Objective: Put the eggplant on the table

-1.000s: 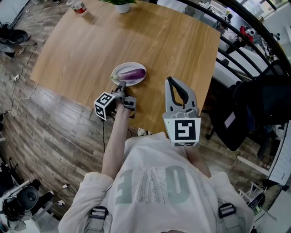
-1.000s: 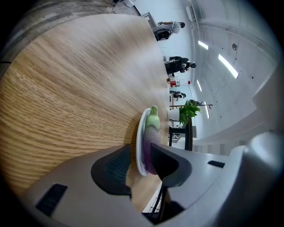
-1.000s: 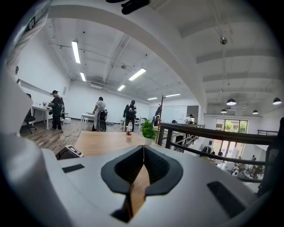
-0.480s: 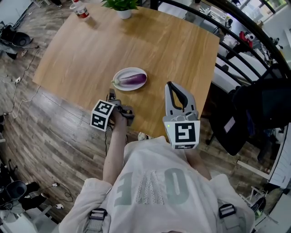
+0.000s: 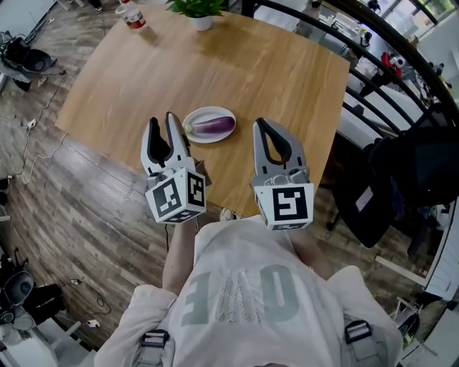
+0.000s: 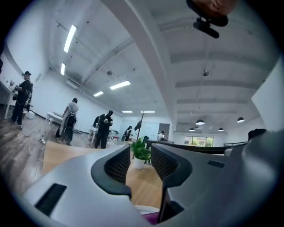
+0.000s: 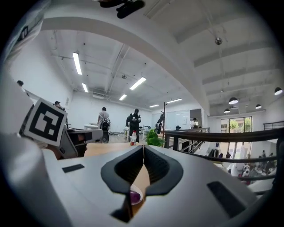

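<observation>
A purple eggplant (image 5: 213, 126) lies on a small white plate (image 5: 195, 117) near the front edge of the wooden table (image 5: 215, 64). My left gripper (image 5: 162, 120) hovers just left of the plate, open, with nothing between its fingers. My right gripper (image 5: 260, 124) is to the right of the plate, shut and empty, its tips touching. In the left gripper view the jaws (image 6: 140, 150) stand apart, with the plate (image 6: 141, 208) and a bit of the eggplant (image 6: 151, 217) low between them. The right gripper view shows the closed jaws (image 7: 143, 149) and the eggplant (image 7: 134, 196) through the gap lower down.
A potted plant (image 5: 199, 10) and a bottle (image 5: 130, 14) stand at the table's far edge. A dark railing (image 5: 373, 64) and a black chair (image 5: 409, 172) are to the right. Wood floor with cables lies to the left. Several people stand far off in the room.
My left gripper has come up from below the table's front edge and now points forward beside the plate. The right gripper has barely moved. The eggplant stays on the plate.
</observation>
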